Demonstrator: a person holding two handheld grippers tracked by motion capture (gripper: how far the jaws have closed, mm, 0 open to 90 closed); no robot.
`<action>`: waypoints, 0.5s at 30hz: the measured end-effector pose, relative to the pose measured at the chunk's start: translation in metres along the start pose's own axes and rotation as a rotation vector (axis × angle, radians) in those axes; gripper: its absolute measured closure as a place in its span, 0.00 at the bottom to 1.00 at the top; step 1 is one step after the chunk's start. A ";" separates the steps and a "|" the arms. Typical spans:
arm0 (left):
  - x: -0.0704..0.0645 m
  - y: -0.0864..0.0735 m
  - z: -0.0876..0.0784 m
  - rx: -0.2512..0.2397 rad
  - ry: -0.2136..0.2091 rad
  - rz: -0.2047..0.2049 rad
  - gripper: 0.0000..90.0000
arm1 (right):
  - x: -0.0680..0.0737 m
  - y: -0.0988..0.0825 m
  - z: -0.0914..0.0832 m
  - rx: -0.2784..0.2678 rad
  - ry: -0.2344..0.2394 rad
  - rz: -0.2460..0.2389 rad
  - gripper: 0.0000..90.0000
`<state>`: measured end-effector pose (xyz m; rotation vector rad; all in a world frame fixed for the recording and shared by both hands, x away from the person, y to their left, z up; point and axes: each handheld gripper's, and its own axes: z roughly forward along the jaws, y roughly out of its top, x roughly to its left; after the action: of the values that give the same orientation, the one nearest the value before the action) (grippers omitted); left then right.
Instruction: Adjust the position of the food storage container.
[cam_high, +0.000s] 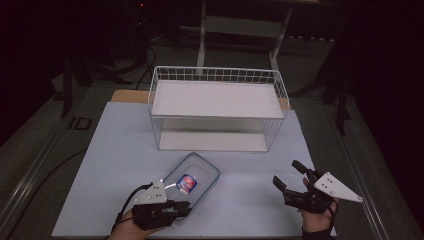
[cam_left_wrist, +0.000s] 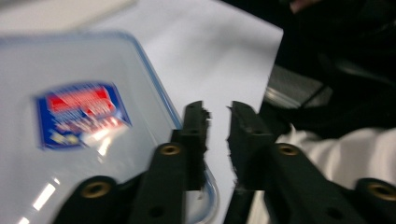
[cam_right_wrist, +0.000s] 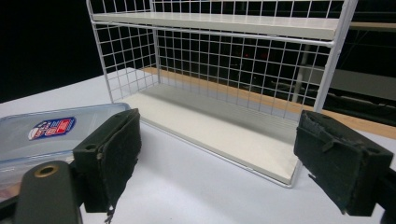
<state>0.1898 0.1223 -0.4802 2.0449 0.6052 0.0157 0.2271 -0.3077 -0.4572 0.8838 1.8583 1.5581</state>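
Container (cam_high: 191, 181), clear with a blue rim and a label on its lid, lies flat near the table's (cam_high: 110, 165) front edge, before the wire rack (cam_high: 216, 107). I have the left gripper (cam_high: 184, 209) nearly closed at its near corner, though whether the pads bite I cannot tell; the right gripper (cam_high: 287, 173) waits wide open and empty near the front right corner.

Two black tongs (cam_left_wrist: 218, 109) are seen rising from the bottom edge, their jaws drawn close with a narrow gap left between the tips and nothing seen in that gap. The left jaw is laid over the blue-edged rim of a clear plastic lid (cam_left_wrist: 70, 60), which is blurred. A blue and red label (cam_left_wrist: 81, 114) is borne on the lid. The pale desk (cam_left_wrist: 210, 51) is seen beneath, and white cloth (cam_left_wrist: 345, 149) beyond its edge.
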 end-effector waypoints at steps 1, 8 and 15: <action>-0.001 -0.001 0.002 0.013 -0.004 -0.003 0.94 | 0.000 0.000 0.000 0.000 -0.001 -0.001 0.16; -0.008 -0.004 0.017 0.112 0.002 0.010 1.00 | -0.001 -0.001 0.000 -0.001 0.000 0.004 0.17; -0.013 -0.008 0.023 0.159 0.040 0.043 1.00 | -0.001 -0.001 0.000 0.000 -0.001 0.004 0.17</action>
<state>0.1805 0.1017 -0.4960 2.2161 0.6036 0.0342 0.2280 -0.3088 -0.4578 0.8888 1.8572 1.5594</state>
